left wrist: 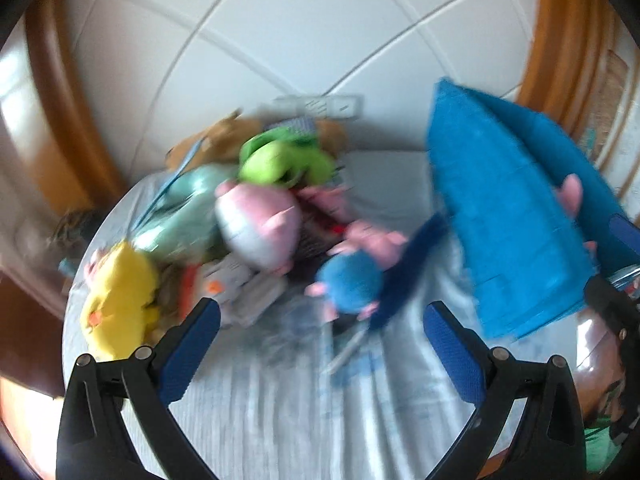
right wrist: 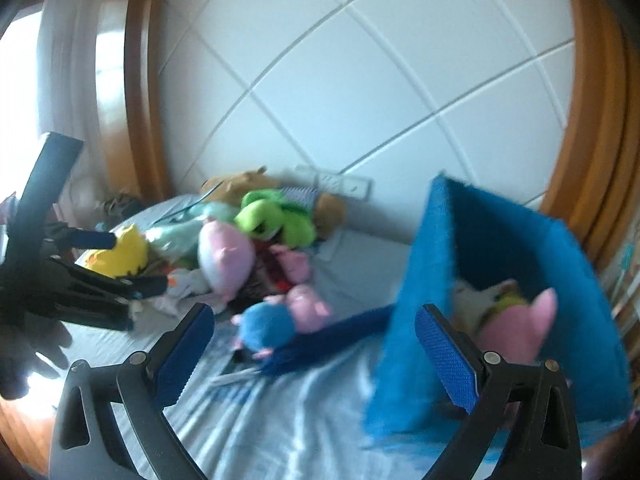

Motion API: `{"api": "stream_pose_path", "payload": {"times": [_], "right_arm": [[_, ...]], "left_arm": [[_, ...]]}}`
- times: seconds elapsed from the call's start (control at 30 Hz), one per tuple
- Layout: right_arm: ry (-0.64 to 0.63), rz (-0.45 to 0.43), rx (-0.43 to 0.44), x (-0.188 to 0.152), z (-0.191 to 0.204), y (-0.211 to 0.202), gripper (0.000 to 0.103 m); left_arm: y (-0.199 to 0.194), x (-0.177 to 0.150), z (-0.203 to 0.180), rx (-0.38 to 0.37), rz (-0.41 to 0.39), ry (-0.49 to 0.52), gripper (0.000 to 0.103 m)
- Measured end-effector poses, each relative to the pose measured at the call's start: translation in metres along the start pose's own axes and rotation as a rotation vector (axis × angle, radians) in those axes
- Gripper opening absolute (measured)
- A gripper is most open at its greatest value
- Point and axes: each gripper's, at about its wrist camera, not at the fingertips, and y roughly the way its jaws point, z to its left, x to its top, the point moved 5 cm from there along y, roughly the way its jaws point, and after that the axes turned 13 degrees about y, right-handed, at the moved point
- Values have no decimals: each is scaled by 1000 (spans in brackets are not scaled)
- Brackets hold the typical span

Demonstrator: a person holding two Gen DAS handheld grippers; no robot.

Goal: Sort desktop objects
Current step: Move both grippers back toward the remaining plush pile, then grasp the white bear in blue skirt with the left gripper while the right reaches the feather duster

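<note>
Both grippers, left gripper (left wrist: 320, 340) and right gripper (right wrist: 316, 348), have fingers apart, holding nothing; plush toys (right wrist: 256, 256) are heaped on the bed (right wrist: 280, 420); some lie in the blue bin (right wrist: 500, 248); judging blurrily, grip one toy's middle, then lift clear.

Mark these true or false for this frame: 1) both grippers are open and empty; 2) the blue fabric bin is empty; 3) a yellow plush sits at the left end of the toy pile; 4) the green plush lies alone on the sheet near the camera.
1) The left gripper and right gripper are open and empty: true.
2) The blue fabric bin is empty: false; a pink plush lies inside.
3) The yellow plush is at the pile's left end: true.
4) The green plush lies alone nearby: false; it sits atop the far pile.
</note>
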Motion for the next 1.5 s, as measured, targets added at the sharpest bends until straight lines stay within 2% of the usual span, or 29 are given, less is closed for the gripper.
{"api": "stream_pose_path", "payload": {"times": [0.17, 0.3, 0.6, 0.9, 1.03, 1.2, 1.23, 1.27, 1.3, 1.37, 1.5], "right_arm": [[24, 65, -8, -19, 45, 49, 102], [40, 103, -30, -33, 68, 86, 102], [101, 247, -122, -91, 64, 175, 102], [163, 356, -198, -135, 30, 253, 102], [165, 370, -204, -140, 27, 266, 102], [151, 399, -211, -146, 26, 275, 102], [148, 405, -213, -148, 26, 277, 102], [145, 411, -214, -149, 26, 279, 102], [143, 417, -216, -150, 25, 281, 102], [142, 425, -219, -152, 26, 284, 102], [143, 437, -219, -156, 27, 290, 102]], "left_arm": [[31, -54, 70, 26, 77, -38, 103], [66, -97, 106, 14, 139, -59, 103], [141, -164, 136, -17, 257, -81, 103], [196, -195, 144, -8, 316, -115, 103], [217, -196, 148, 8, 321, -123, 103], [238, -196, 170, 35, 316, -191, 102], [241, -197, 175, 40, 317, -205, 99], [243, -199, 179, 49, 321, -212, 88], [245, -201, 182, 55, 328, -222, 70], [250, -207, 189, 58, 355, -246, 45], [253, -214, 196, 38, 384, -271, 33]]}}
